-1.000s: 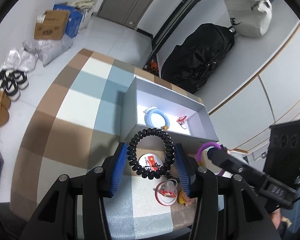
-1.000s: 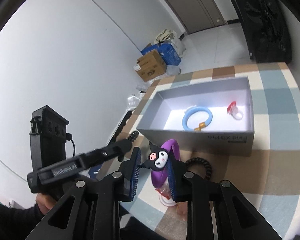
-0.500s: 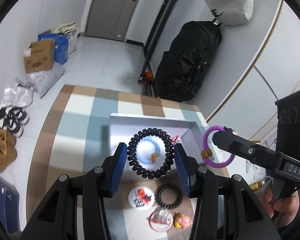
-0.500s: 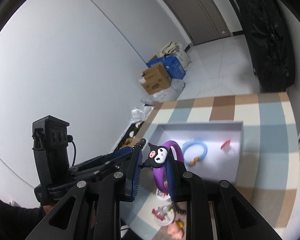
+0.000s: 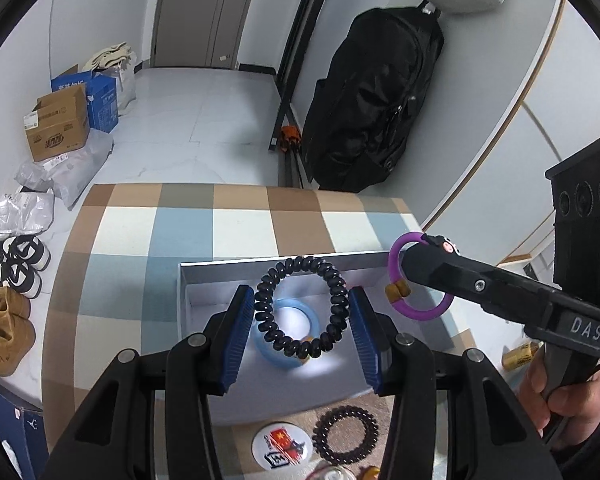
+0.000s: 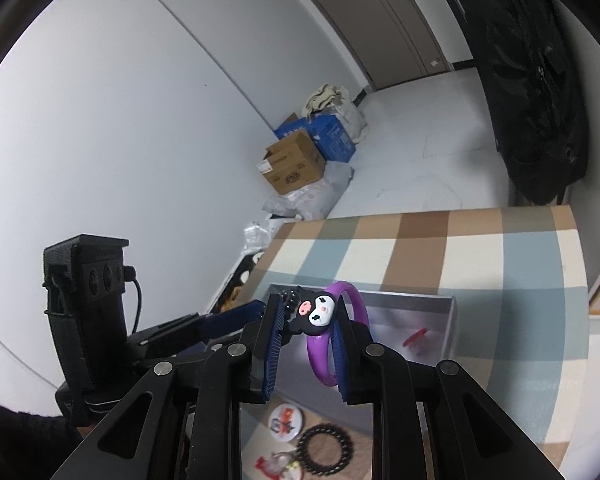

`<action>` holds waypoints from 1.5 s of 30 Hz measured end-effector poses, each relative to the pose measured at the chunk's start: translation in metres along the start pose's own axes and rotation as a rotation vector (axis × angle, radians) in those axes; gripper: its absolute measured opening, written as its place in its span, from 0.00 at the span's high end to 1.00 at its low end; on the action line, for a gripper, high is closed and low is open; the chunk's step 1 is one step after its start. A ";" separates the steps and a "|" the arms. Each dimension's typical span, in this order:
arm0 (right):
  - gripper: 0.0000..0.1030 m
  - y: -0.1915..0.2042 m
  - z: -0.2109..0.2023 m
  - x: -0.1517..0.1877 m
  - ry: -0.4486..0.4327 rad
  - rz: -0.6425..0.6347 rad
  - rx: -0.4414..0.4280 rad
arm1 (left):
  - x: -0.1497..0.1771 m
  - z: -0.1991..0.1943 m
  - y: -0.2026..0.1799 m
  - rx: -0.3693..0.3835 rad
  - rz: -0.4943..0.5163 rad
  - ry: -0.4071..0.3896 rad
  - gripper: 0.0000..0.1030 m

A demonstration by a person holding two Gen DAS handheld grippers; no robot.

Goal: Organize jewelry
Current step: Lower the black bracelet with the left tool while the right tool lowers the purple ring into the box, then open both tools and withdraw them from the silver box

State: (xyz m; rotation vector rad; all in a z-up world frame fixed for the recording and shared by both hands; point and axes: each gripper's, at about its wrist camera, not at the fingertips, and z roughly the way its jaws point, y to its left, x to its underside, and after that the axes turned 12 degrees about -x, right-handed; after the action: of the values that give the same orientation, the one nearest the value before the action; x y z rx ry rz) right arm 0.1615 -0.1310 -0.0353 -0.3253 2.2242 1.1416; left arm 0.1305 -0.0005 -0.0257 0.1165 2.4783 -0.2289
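Black coil bracelet (image 5: 300, 308), purple bangle (image 6: 340, 336) held over box (image 5: 204, 280).

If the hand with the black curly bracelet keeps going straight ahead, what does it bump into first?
Probably the grey box: the left gripper, holding the black spiral bracelet, points down into it, at the blue ring on its floor. Depth is hard to judge.

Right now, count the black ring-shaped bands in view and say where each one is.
2. The black spiral hair tie is held between the left gripper's fingers over the grey box; the black beaded bracelet lies on the checked cloth before the box. Others may be hidden.
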 end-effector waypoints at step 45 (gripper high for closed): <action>0.00 0.014 -0.045 0.006 -0.175 -0.118 0.202 | 0.010 -0.013 0.024 -0.029 -0.114 -0.026 0.28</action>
State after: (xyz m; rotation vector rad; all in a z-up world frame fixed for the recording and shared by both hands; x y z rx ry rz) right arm 0.1319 -0.1583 -0.0102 -0.2584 2.1143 0.8418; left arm 0.1177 0.0255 -0.0247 -0.0400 2.4641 -0.2405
